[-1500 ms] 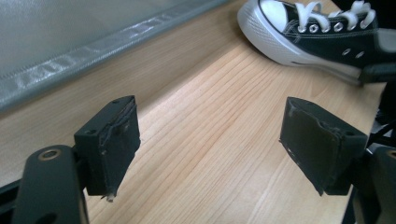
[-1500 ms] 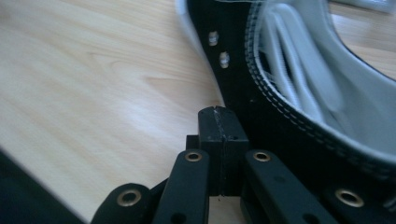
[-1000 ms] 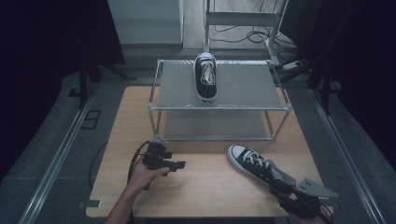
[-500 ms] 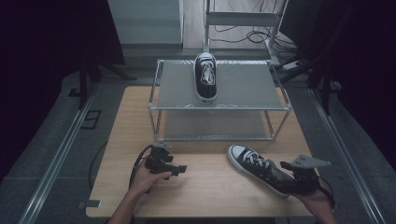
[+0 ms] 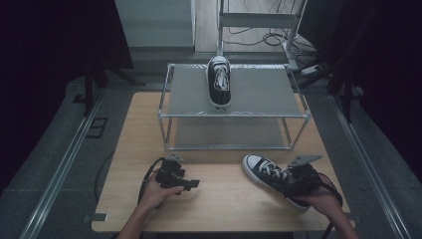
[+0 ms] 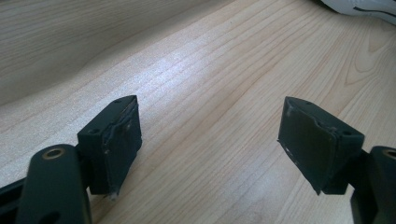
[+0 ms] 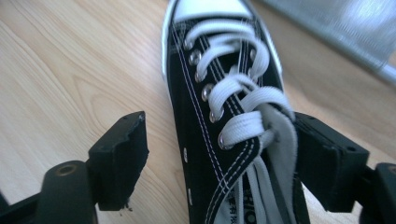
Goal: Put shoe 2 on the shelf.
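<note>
Black sneaker (image 5: 272, 177) with white laces lies on wooden worktop (image 5: 224, 199), front right, toe toward metal rack (image 5: 234, 107). Right claw (image 5: 293, 183) over shoe's heel end; jaws just been opening, now spread either side of shoe's collar, left pad clear of canvas, right pad close beside tongue, contact hard to judge. Left claw (image 5: 191, 183) rests on worktop, front left, well apart from shoe, jaws released, nothing between. Second black sneaker (image 5: 219, 82) on rack's top shelf.
</note>
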`<state>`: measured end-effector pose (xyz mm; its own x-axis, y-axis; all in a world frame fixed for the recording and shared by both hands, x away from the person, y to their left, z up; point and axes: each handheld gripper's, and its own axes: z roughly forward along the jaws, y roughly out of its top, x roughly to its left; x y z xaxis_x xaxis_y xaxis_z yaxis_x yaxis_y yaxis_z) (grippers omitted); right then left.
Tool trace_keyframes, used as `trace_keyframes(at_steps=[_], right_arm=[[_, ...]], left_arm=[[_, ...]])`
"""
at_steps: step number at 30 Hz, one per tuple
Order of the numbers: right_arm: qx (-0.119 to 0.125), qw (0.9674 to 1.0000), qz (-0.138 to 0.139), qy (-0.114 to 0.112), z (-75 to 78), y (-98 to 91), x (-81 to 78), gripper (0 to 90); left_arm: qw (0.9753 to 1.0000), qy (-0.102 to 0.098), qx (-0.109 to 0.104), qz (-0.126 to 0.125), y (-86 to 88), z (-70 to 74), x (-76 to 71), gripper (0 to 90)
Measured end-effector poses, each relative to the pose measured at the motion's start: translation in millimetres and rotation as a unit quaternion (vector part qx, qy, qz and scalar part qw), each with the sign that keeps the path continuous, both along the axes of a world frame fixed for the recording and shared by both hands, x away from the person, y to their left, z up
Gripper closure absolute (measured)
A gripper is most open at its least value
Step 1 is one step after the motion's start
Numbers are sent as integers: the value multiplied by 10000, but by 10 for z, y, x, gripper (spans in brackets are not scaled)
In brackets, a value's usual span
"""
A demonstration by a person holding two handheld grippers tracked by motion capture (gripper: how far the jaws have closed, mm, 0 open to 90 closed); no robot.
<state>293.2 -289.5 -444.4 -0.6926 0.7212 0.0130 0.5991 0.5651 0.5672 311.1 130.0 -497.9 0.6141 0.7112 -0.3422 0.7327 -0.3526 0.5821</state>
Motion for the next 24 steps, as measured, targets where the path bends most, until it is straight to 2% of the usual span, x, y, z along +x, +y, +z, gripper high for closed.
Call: trace_keyframes(at_steps=[2, 6, 8, 12, 13, 16, 20, 24], right_arm=[[-138, 9999, -51, 72, -40, 17, 32, 198], [-180, 9994, -138, 247, -66, 12, 84, 190], [-335, 9987, -161, 342, -76, 35, 117, 177], [-700, 9956, -248, 575, -98, 90, 203, 157], [-700, 9956, -248, 575, -98, 90, 203, 157], [-925, 9933, -314, 621, -112, 113, 246, 142], [-1014, 9914, -278, 785, -138, 142, 295, 127], [-1225, 9880, -180, 929, -191, 198, 322, 106]], left_arm=[[10000, -1, -18, 14, 3, -3, -2, 218], [10000, 6, -58, 23, 17, 1, -8, 217], [10000, 3, -69, 33, 20, 4, -9, 219], [10000, 4, -73, 37, 19, 4, -10, 219], [10000, 11, -74, 35, 18, 2, -7, 219], [10000, 29, -54, 40, 12, -7, -2, 220], [10000, 29, -66, 17, 7, -6, -8, 219], [9999, 29, -89, 43, 18, -2, -7, 220]])
